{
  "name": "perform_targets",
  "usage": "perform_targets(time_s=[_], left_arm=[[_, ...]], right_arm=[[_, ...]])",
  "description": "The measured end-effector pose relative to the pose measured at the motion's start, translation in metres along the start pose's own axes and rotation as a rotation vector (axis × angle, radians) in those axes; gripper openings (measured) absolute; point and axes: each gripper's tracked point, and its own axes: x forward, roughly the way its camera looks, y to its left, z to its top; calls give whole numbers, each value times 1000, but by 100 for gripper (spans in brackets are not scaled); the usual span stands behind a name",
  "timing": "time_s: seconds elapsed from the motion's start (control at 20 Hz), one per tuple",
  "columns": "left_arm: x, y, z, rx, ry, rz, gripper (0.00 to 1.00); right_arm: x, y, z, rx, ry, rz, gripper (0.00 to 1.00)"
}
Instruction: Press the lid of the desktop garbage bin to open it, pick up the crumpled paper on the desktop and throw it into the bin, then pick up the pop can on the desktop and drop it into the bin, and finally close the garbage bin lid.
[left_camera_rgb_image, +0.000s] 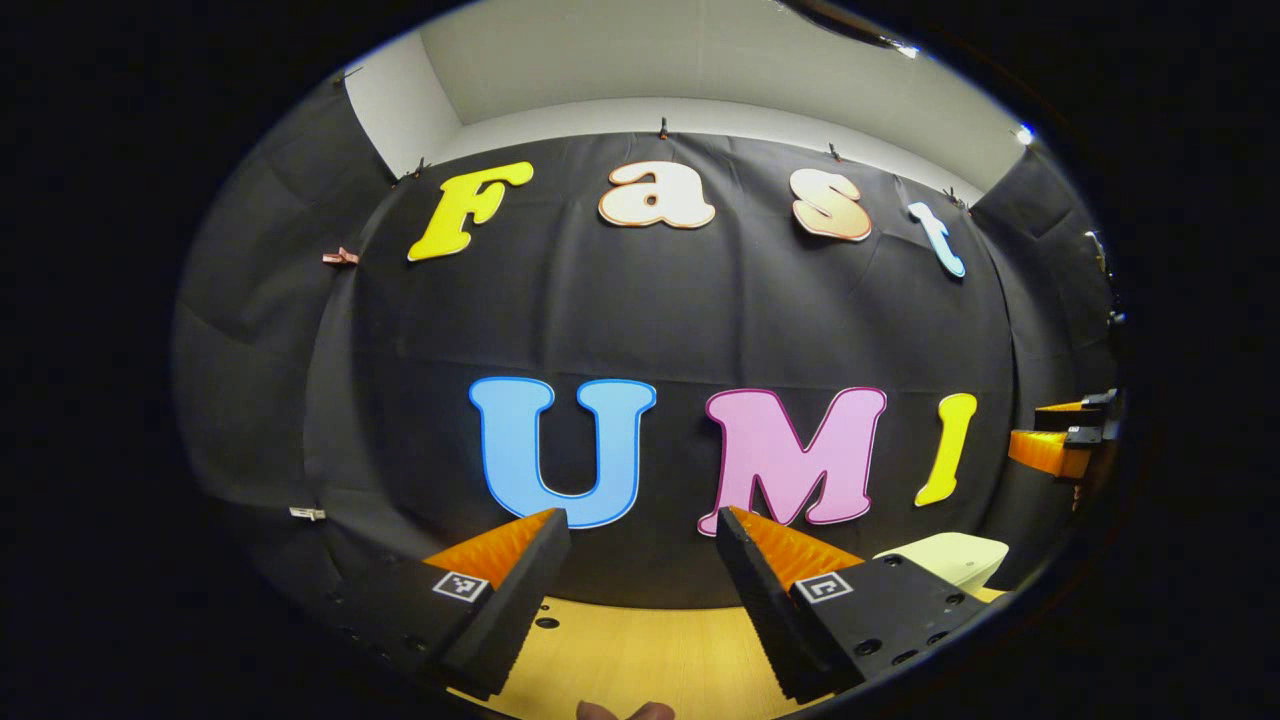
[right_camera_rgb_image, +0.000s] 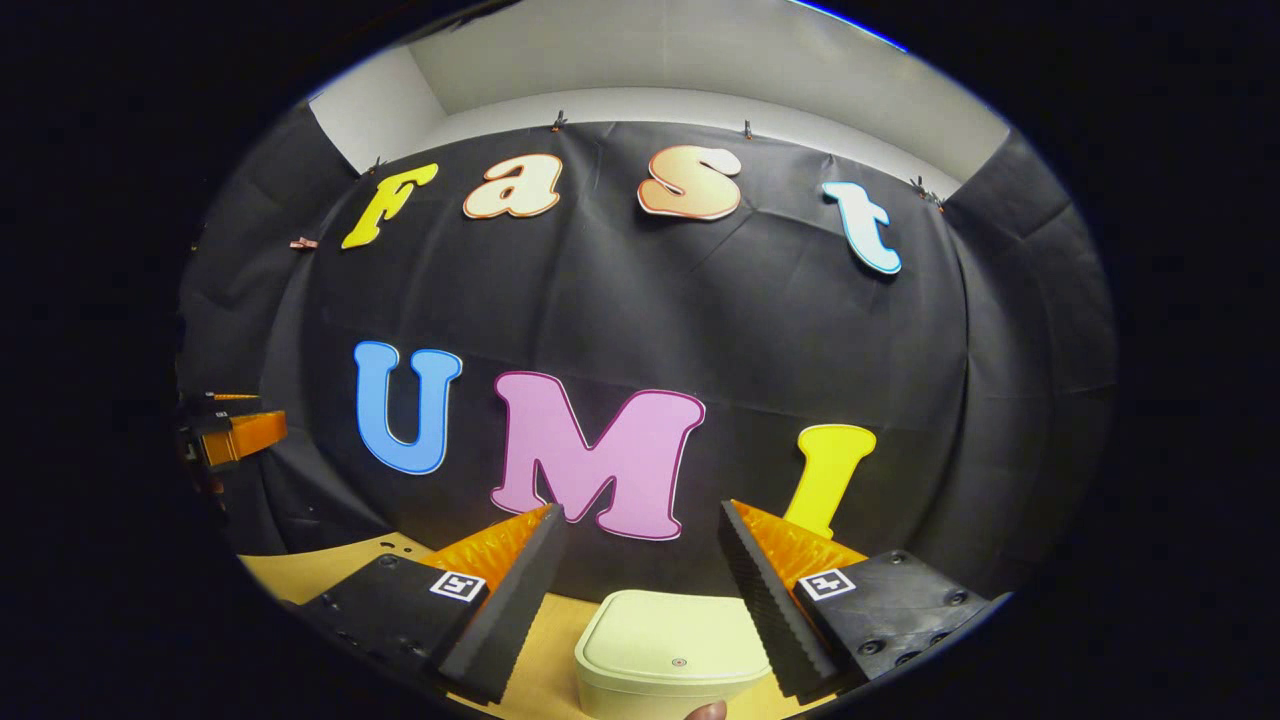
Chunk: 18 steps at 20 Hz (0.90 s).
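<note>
Right tongs (right_camera_rgb_image: 640, 525) are standing apart, holding nothing, hovering above the pale cream rounded plastic garbage bin (right_camera_rgb_image: 672, 652), its lid lying closed. Left tongs (left_camera_rgb_image: 640, 525) are likewise gaping, empty, over the light wooden bench (left_camera_rgb_image: 640, 655), bin to their right
</note>
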Motion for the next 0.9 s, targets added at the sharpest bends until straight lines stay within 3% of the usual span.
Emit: perform_targets(time_s=[0.1,0.25,0.3,0.4,0.45,0.55,0.6,0.7,0.8,0.9], left_arm=[[3,-5,-1,-6,3,-9,95],[6,-10,-7,-7,9,-17,95],[7,-11,-8,-11,14,-17,95],[8,-12,-11,-27,21,-17,95],[8,-11,-15,-33,25,-15,95],[9,-11,-17,-30,32,-15,96],[9,-10,-17,-27,33,-16,96],[9,-10,-18,-28,36,-17,96],[8,-11,-21,-31,43,-21,95],[8,-12,-24,-29,49,-24,96]], right_arm=[[2,-2,-4,0,12,-4,95],[9,-5,-13,6,43,-11,78],[11,-6,-17,18,61,-10,65],[16,-5,-31,44,112,3,47],[19,-6,-41,52,148,11,45],[21,-4,-58,73,218,46,22],[22,-4,-66,83,248,55,5],[26,-10,-75,75,270,71,5],[30,-29,-85,23,287,24,5],[33,-38,-110,15,388,15,5]])
